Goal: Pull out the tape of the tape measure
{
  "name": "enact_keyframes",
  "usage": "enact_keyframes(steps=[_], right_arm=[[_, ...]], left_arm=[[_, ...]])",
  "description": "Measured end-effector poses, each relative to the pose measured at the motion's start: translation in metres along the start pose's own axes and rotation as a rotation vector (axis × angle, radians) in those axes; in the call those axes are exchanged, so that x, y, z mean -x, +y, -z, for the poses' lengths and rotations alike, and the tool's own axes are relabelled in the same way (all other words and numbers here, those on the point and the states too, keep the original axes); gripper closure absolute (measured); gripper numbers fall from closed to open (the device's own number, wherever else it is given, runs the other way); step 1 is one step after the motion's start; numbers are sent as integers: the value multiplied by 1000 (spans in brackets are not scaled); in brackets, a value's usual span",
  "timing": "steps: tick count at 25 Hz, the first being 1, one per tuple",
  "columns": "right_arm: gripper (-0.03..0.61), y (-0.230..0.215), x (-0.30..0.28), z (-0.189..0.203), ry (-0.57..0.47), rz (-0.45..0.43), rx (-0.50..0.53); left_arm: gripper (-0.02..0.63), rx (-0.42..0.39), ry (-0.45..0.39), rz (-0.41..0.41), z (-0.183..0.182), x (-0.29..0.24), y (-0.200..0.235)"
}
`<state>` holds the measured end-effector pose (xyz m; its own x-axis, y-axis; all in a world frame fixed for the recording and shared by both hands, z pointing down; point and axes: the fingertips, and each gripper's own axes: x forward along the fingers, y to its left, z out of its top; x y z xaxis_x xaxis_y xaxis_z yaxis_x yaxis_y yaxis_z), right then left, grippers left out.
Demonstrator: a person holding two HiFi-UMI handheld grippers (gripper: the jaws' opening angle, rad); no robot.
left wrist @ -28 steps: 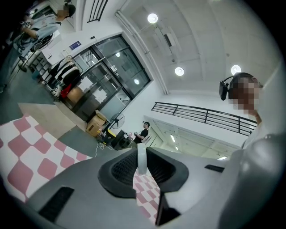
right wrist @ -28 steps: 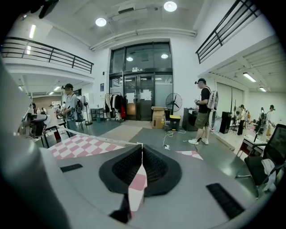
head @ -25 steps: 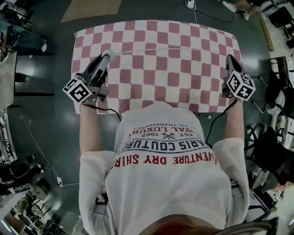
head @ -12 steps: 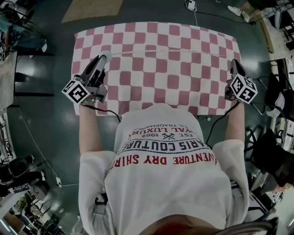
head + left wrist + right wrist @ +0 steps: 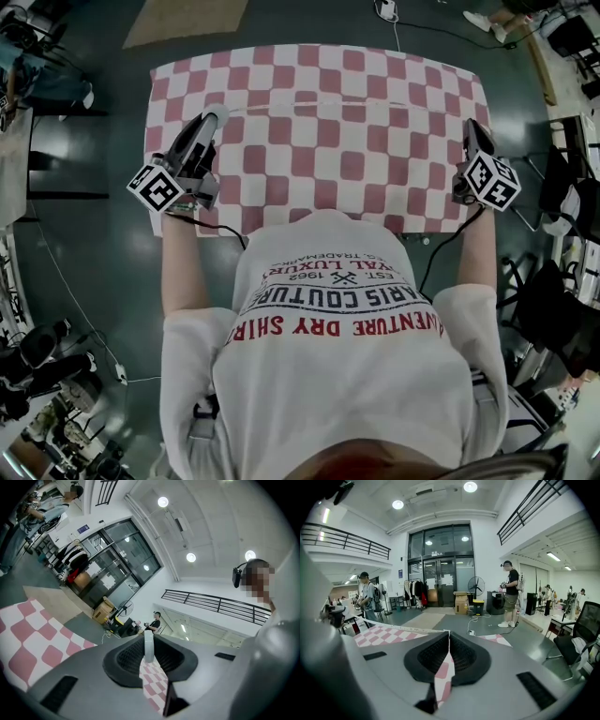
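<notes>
Left gripper (image 5: pixel 148 644) (image 5: pixel 211 122): jaws narrow, pressed on the white round tape measure case (image 5: pixel 148 649), which stands edge-on between the pads.
Right gripper (image 5: pixel 448 637) (image 5: pixel 470 128): jaws all but together, pinching the thin end of the tape (image 5: pixel 407 628) at their tips.
Tape measure case, from above (image 5: pixel 217 112): at the tip of the left gripper, over the left part of the table, near its far edge.
Tape, from above (image 5: pixel 328 103): a thin pale line drawn out across the far part of the table, running from the case on the left to the right gripper on the right.
Gripper spacing: well apart, one near each side edge of the table.
Marker cubes: one on the near end of each gripper, left (image 5: pixel 157 187) and right (image 5: pixel 489 180).
Checked cloth (image 5: pixel 356 169): red and white squares, covering the table top under the tape.
Cables: a dark one hangs from each gripper toward the person, left (image 5: pixel 220 225) and right (image 5: pixel 441 248).
Person (image 5: pixel 337 356): in a pale printed shirt at the table's near edge, arms spread to both grippers.
</notes>
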<state>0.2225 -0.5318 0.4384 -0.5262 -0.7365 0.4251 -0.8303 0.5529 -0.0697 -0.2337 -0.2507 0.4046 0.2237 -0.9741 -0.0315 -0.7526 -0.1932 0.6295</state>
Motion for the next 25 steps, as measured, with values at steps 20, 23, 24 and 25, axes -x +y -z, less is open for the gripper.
enact_keyframes(steps=[20,23,24,25], right_arm=[[546,11,-2,5,-43,9,-57],[546,12,-5,14,-15,2,-52],[546,13,-7,19,-2,-1,-48],[547,14,-8,24,13,-4,-44]], left_arm=[[535,1,28,67,6,-15,-16],[535,26,64,57,19,-22,-9],[535,39,79,55,25,-24,-6],[535,52,96,51,33,-26,-3]])
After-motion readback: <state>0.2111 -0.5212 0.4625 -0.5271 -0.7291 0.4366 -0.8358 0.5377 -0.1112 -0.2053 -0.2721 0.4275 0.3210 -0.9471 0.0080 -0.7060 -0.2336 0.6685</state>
